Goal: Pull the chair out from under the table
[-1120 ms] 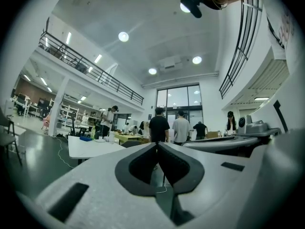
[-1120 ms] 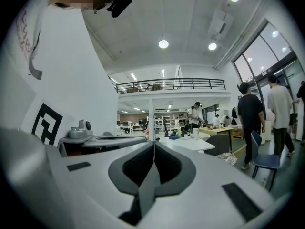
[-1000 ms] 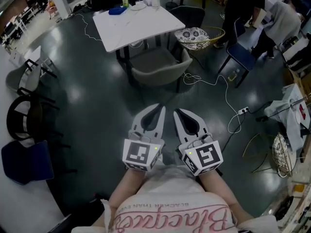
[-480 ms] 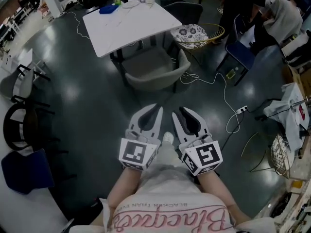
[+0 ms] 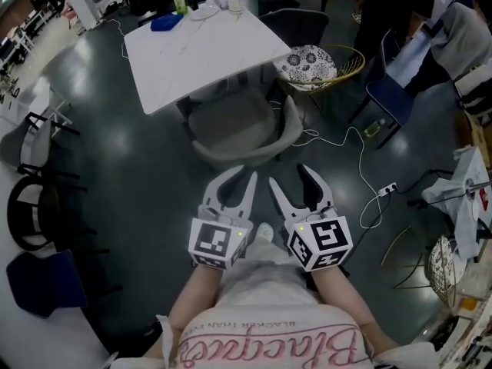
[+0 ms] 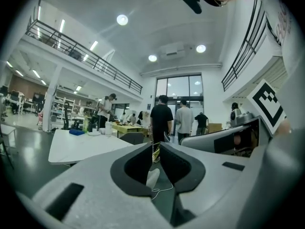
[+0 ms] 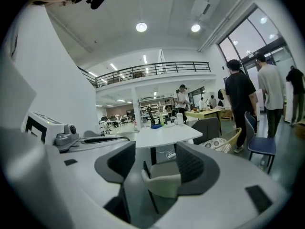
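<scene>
Straight ahead of both claws, the chair (image 5: 238,129) sits part-tucked under the tabletop (image 5: 204,48); right claw (image 5: 288,177) just popped open, empty, left claw (image 5: 246,178) shut, empty.

The chair (image 5: 238,125) looks matt cloth, the table (image 5: 204,48) smooth white, the floor (image 5: 138,183) glossy.
</scene>
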Tool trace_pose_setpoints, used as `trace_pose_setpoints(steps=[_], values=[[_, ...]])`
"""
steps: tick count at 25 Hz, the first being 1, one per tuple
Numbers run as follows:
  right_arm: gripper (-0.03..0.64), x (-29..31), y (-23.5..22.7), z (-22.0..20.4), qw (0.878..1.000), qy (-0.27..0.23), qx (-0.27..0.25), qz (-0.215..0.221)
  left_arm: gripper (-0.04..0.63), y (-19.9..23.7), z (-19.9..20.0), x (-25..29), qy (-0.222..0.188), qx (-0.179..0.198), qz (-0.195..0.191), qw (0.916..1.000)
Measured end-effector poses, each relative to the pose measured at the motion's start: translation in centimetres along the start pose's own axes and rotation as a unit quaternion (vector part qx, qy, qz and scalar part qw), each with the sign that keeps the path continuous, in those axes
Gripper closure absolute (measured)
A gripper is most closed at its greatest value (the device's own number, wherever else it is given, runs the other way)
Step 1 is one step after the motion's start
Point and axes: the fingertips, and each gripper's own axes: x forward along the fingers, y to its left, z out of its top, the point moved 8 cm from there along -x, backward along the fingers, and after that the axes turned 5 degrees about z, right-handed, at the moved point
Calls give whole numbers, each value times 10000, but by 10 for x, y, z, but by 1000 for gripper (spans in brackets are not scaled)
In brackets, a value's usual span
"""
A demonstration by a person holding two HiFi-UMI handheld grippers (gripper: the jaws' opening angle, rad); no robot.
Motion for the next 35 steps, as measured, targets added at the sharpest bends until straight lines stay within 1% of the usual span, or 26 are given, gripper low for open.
trace_pose_setpoints(steps=[2,5,8,12,16,18,22,25,28,30,32,34,35], values=[[379,15,-25,4,9997,132,42,-180,570,5,-2,27,69,-18,43,10000],[370,37,-58,4,9978,473,206,-419,553,16,-6,68,242,-31,132,9996],[370,56,-84,-5,9933,841,564,-552,548,25,-10,97,344,-34,306,9989],[368,81,-109,-25,9799,1302,1377,-629,548,33,-14,118,516,-29,399,9979],[368,112,-128,-48,9676,1560,1757,-921,548,48,-24,138,747,-21,335,9966],[369,127,-135,-66,9564,1763,2010,-1172,548,58,-34,149,919,61,249,9954],[370,145,-147,-107,9259,2217,2566,-1667,548,72,-53,173,1216,149,-35,9925],[368,163,-159,-123,9111,2309,2832,-1909,548,79,-60,196,1354,154,-303,9902],[369,184,-168,-133,8936,2446,3088,-2151,548,86,-66,215,1506,249,-519,9869],[370,197,-174,-139,8853,2553,3126,-2309,548,93,-70,227,1572,327,-540,9855],[370,207,-180,-145,8765,2609,3181,-2499,548,101,-73,237,1609,328,-538,9850],[370,215,-186,-152,8636,2647,3355,-2677,548,110,-73,245,1637,312,-541,9845],[370,219,-189,-157,8551,2702,3488,-2723,548,115,-74,249,1650,311,-543,9843]])
